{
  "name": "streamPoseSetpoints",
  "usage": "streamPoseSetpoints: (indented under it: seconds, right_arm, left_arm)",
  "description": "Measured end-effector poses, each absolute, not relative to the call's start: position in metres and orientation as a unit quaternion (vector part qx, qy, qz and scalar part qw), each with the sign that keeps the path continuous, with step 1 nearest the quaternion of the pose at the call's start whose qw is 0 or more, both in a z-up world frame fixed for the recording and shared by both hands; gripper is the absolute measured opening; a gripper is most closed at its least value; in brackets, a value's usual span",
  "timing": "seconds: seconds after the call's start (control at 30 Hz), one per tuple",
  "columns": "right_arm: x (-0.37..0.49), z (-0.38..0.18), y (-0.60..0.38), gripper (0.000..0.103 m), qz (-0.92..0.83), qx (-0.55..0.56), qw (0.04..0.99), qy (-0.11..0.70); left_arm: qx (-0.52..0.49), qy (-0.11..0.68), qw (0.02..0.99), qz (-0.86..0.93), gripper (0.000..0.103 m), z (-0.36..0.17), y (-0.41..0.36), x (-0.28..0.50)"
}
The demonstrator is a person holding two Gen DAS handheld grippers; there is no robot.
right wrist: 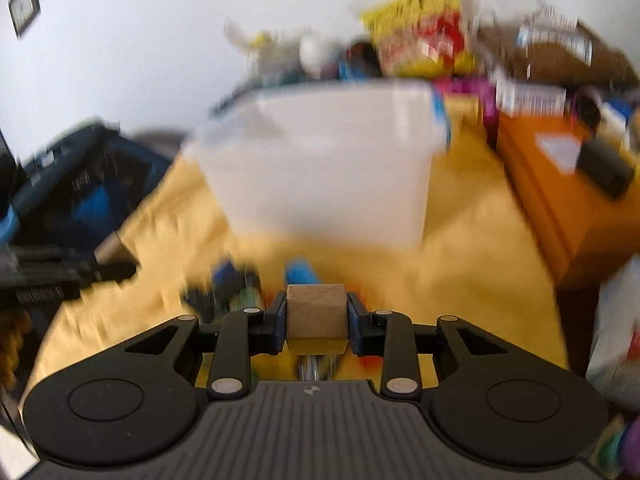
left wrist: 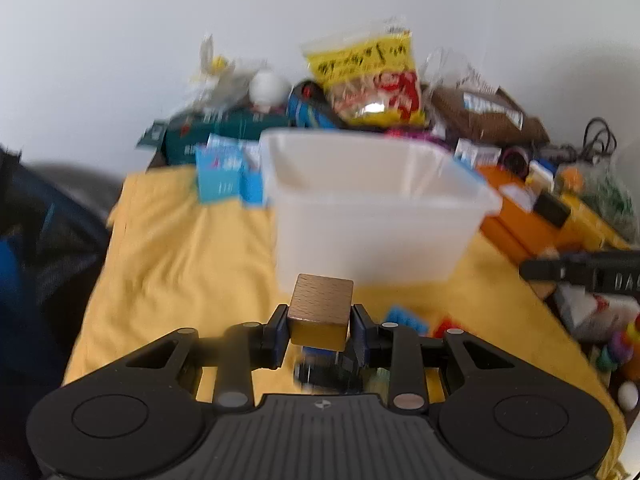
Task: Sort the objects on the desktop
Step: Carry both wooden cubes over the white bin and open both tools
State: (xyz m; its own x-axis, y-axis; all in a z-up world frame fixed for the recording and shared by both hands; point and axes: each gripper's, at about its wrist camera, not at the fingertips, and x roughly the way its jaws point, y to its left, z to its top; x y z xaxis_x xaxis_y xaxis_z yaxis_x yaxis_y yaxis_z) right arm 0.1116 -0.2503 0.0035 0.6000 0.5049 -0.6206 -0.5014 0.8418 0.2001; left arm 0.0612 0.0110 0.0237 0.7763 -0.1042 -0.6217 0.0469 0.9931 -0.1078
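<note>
While both views are smeared by blur, the yellow cloth (left wrist: 168, 248) covers the desk w/ a translucent white plastic bin (left wrist: 372, 208) standing on it mid-frame, an orange box (right wrist: 560, 208) just right of it. Left gripper (left wrist: 320, 326) is clamped on a wooden cube w/ a yellow-painted face (left wrist: 321, 310), raised above the cloth in front of the bin. Right gripper (right wrist: 317, 320) grips a plain wooden cube (right wrist: 316, 312), likewise near the bin's front wall.
</note>
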Motion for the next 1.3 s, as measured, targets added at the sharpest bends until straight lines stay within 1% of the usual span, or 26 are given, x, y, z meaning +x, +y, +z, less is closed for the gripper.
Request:
streamPoseSetpoints:
  seconds: [0.13, 0.23, 0.33, 0.43, 0.73, 0.97, 1.1, 1.13, 1.2, 1.23, 1.27, 1.3]
  right_arm:
    - [0.142, 0.048, -0.245, 0.033, 0.289, 0.018, 0.908, 0.304]
    - [0.162, 0.072, -0.240, 0.033, 0.292, 0.023, 0.912, 0.287]
    - [0.185, 0.089, -0.232, 0.033, 0.292, 0.026, 0.912, 0.286]
    - [0.198, 0.095, -0.230, 0.033, 0.291, 0.025, 0.912, 0.289]
    - [0.234, 0.093, -0.219, 0.033, 0.287, 0.012, 0.901, 0.324]
    - [0.258, 0.072, -0.211, 0.033, 0.273, 0.010, 0.887, 0.372]
    - [0.267, 0.064, -0.205, 0.033, 0.266, -0.004, 0.884, 0.386]
    - [0.270, 0.062, -0.203, 0.033, 0.264, -0.007, 0.882, 0.390]
    - [0.275, 0.059, -0.200, 0.034, 0.264, -0.012, 0.879, 0.397]
    - [0.277, 0.059, -0.198, 0.037, 0.263, -0.016, 0.879, 0.397]
    - [0.279, 0.058, -0.197, 0.047, 0.258, -0.020, 0.881, 0.396]
    - [0.280, 0.057, -0.196, 0.051, 0.253, -0.022, 0.882, 0.396]
  left_arm:
    - [-0.036, 0.309, 0.949, -0.044, 0.036, 0.059, 0.004, 0.090]
    - [-0.024, 0.292, 0.955, -0.043, 0.036, 0.081, -0.002, 0.111]
    - [-0.020, 0.286, 0.957, -0.046, 0.036, 0.101, -0.005, 0.133]
    - [-0.030, 0.299, 0.952, -0.053, 0.036, 0.111, -0.004, 0.155]
    - [-0.044, 0.336, 0.940, -0.041, 0.036, 0.108, 0.002, 0.196]
    - [-0.041, 0.387, 0.920, -0.044, 0.036, 0.086, -0.001, 0.219]
    - [-0.038, 0.406, 0.912, -0.044, 0.036, 0.076, -0.002, 0.231]
    - [-0.038, 0.408, 0.911, -0.045, 0.037, 0.075, -0.002, 0.233]
    - [-0.040, 0.410, 0.910, -0.046, 0.048, 0.074, -0.002, 0.238]
    - [-0.041, 0.410, 0.910, -0.041, 0.058, 0.073, -0.002, 0.240]
    - [-0.040, 0.409, 0.911, -0.033, 0.058, 0.072, 0.000, 0.241]
    - [-0.038, 0.409, 0.911, -0.029, 0.058, 0.071, 0.000, 0.241]
